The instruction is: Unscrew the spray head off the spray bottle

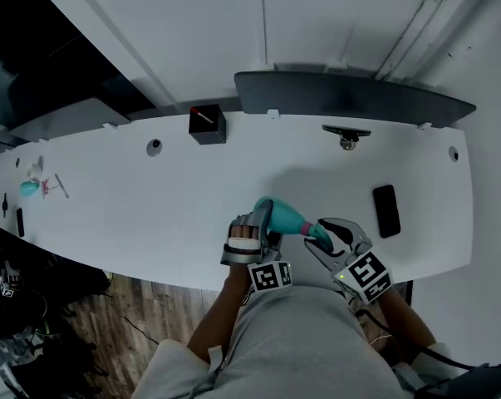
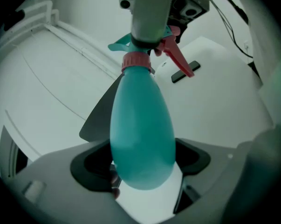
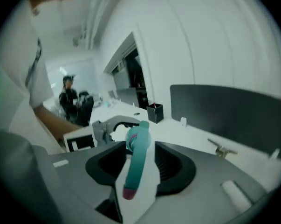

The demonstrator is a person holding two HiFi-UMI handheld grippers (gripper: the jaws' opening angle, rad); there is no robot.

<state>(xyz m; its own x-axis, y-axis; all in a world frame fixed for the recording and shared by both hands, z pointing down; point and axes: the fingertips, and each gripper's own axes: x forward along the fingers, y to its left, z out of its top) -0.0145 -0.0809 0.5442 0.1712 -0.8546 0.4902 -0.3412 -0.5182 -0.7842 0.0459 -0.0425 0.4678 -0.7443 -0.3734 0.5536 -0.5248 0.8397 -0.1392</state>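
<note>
Two grippers meet on one teal plastic spray bottle (image 1: 285, 218) over the near edge of the long white table (image 1: 150, 206). We see the left gripper (image 1: 263, 214) clamped on its rounded body. The right gripper (image 1: 325, 236) has its jaws apart around the teal-and-red spray head (image 2: 170, 50), not pressing it.

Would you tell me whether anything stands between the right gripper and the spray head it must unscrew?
Nothing visible does. The spray head already lies between the jaws of the right gripper, which stand apart round it, while the left gripper holds the teal bottle by its body.
</note>
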